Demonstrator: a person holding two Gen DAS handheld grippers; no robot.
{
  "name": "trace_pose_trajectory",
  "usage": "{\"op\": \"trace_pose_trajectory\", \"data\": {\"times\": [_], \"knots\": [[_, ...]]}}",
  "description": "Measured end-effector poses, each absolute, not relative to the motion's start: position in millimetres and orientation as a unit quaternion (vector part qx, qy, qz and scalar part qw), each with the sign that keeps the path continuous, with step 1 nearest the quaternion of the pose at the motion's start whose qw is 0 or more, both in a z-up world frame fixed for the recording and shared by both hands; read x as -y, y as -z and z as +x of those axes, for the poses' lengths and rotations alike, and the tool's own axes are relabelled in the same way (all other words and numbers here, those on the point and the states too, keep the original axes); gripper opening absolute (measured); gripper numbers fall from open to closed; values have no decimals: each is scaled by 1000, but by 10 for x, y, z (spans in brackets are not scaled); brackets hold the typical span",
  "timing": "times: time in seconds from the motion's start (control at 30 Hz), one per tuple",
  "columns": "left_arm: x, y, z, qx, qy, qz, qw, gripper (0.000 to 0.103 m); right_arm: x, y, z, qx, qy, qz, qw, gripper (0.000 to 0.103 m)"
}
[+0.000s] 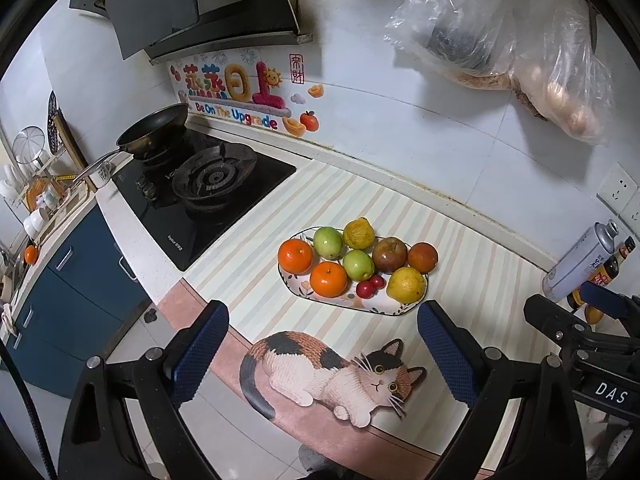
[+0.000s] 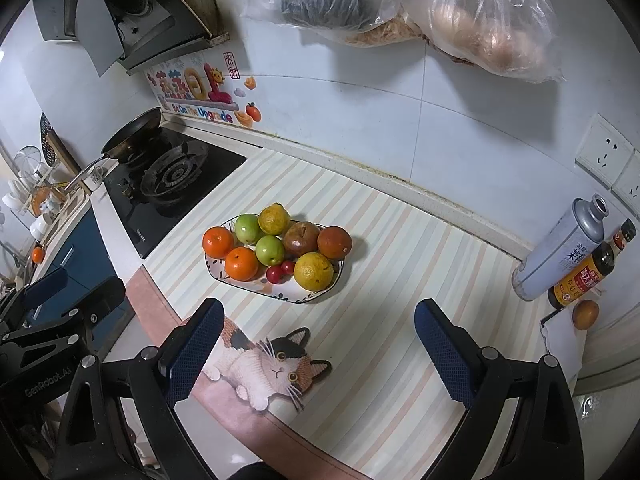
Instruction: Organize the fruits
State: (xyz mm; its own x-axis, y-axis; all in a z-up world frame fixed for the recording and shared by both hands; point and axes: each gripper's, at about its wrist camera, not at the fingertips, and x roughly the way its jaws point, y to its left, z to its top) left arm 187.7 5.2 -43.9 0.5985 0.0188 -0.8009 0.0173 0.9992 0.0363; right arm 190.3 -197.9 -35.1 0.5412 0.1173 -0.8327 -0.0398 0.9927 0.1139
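Note:
An oval patterned plate (image 1: 384, 307) (image 2: 304, 297) sits on the striped mat and holds several fruits: two oranges (image 1: 329, 279) (image 2: 241, 264), two green fruits (image 1: 358, 264) (image 2: 270, 250), two yellow citrus (image 1: 406, 285) (image 2: 313, 271), a brown apple (image 1: 389, 255) (image 2: 302, 239), a dark orange fruit (image 1: 423, 257) (image 2: 334, 242) and two small red fruits (image 1: 366, 289) (image 2: 275, 274). My left gripper (image 1: 323, 334) is open and empty, hovering in front of the plate. My right gripper (image 2: 316, 332) is open and empty, in front of the plate and to its right.
A gas stove (image 1: 208, 196) with a frying pan (image 1: 154, 128) lies left of the mat. A metal can (image 2: 560, 248), a sauce bottle (image 2: 592, 268) and a lone orange fruit (image 2: 585, 314) stand at the right. Plastic bags (image 2: 480, 20) hang on the wall.

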Motion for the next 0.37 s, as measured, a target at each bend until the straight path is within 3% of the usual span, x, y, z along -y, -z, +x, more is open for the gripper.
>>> {"op": "trace_pose_trajectory", "data": {"times": [0.37], "knots": [[-19,412,1866,-441,-2,24,897,97,1966,298,1870,-475,-47,42,878,98]]}}
